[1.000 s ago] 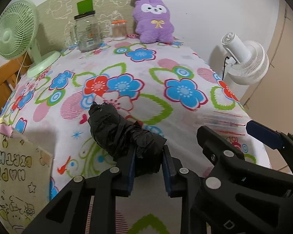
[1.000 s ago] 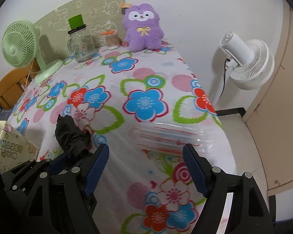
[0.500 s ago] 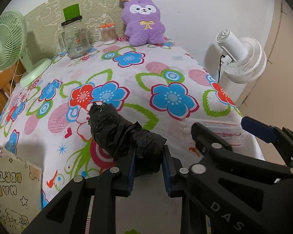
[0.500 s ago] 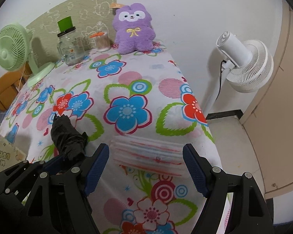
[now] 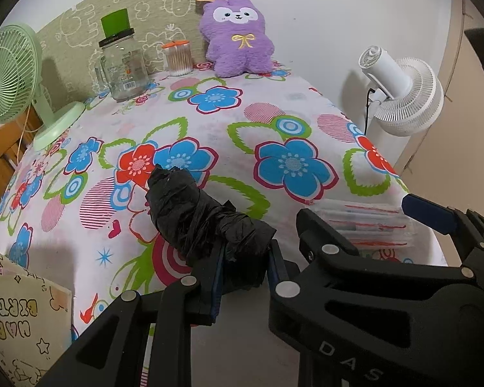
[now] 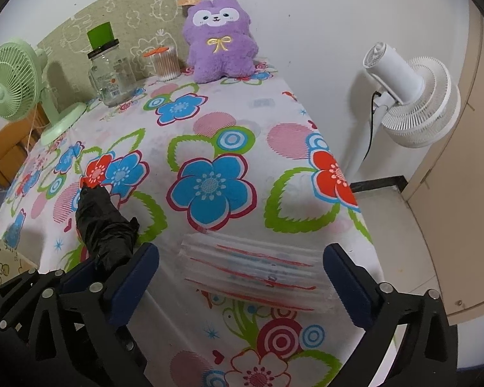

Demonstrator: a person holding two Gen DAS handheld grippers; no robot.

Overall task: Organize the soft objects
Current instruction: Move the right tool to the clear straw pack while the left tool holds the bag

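My left gripper (image 5: pixel 244 269) is shut on a roll of black plastic bags (image 5: pixel 196 214) and holds it above the near part of the flowered table (image 5: pixel 209 129). The roll also shows in the right wrist view (image 6: pixel 101 222), at the left. My right gripper (image 6: pixel 240 279) is open and empty, its jaws wide on either side of a stack of clear zip bags with red stripes (image 6: pixel 251 266) lying at the table's near right edge. That stack shows in the left wrist view (image 5: pixel 368 222) behind the right gripper's fingers (image 5: pixel 427 213). A purple plush toy (image 6: pixel 219 53) sits at the far edge.
A glass jar with a green lid (image 5: pixel 122 64), a cotton-swab tub (image 5: pixel 178 58) and a green desk fan (image 5: pixel 13 80) stand at the back left. A white floor fan (image 6: pixel 409 103) stands right of the table. A "Happy Birthday" paper bag (image 5: pixel 19 329) is at the near left.
Both grippers have pulled back and risen from the table. The black roll stays held in the left gripper. The zip bag stack now lies between the open right jaws.
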